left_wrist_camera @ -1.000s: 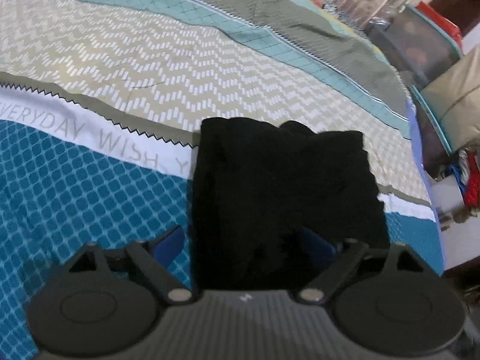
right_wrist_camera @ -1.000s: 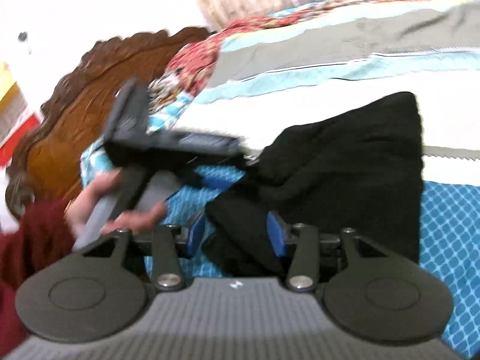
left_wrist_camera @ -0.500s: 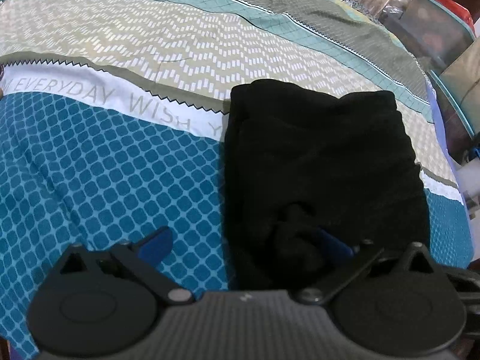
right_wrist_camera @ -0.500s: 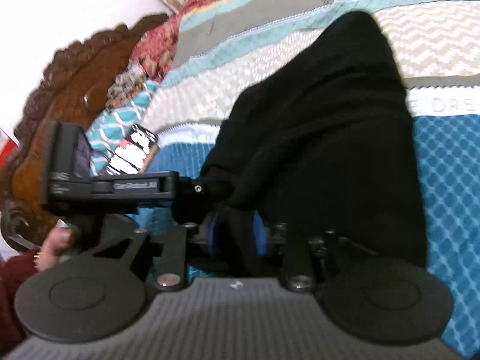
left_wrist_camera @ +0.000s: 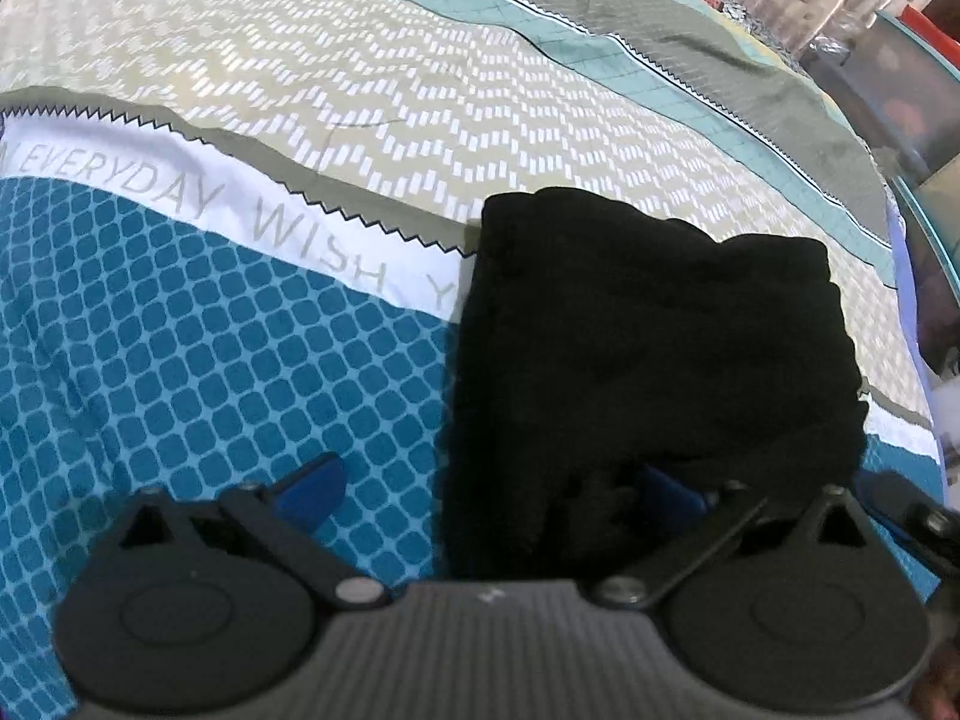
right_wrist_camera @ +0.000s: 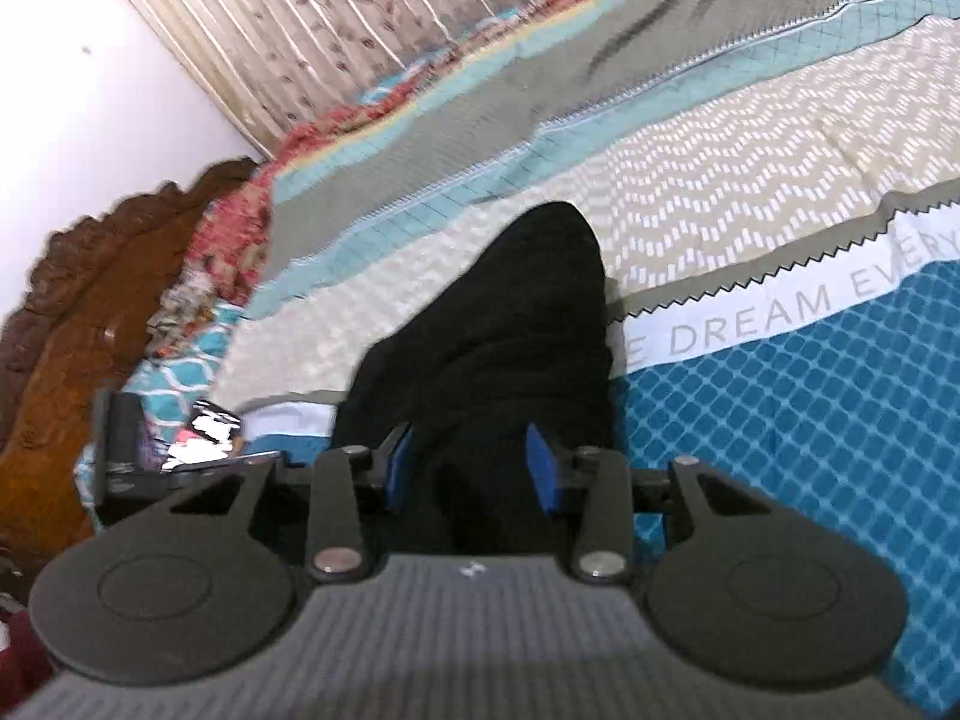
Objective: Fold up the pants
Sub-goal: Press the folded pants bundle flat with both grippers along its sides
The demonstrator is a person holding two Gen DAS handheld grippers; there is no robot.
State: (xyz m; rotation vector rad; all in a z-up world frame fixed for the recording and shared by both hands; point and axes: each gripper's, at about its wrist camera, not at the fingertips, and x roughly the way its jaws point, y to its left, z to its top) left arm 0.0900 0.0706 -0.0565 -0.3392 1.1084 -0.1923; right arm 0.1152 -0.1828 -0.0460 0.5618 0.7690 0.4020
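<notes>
The black pants lie folded into a thick block on the patterned bedsheet. My left gripper is open wide over the block's near left corner. Its left pad is above bare sheet, and its right pad rests against the cloth without pinching it. In the right wrist view the pants run away from me in a dark ridge. My right gripper is shut on the near end of them, with black cloth bunched between its blue pads.
A carved wooden headboard and a curtain stand beyond the bed. A box and clutter sit past the bed's right edge. The left gripper's body is close beside my right gripper.
The left jaws have spread wider and that gripper has sunk toward the pants. The right gripper has rolled and shifted, keeping cloth between its pads, and the pants now lie as one block.
</notes>
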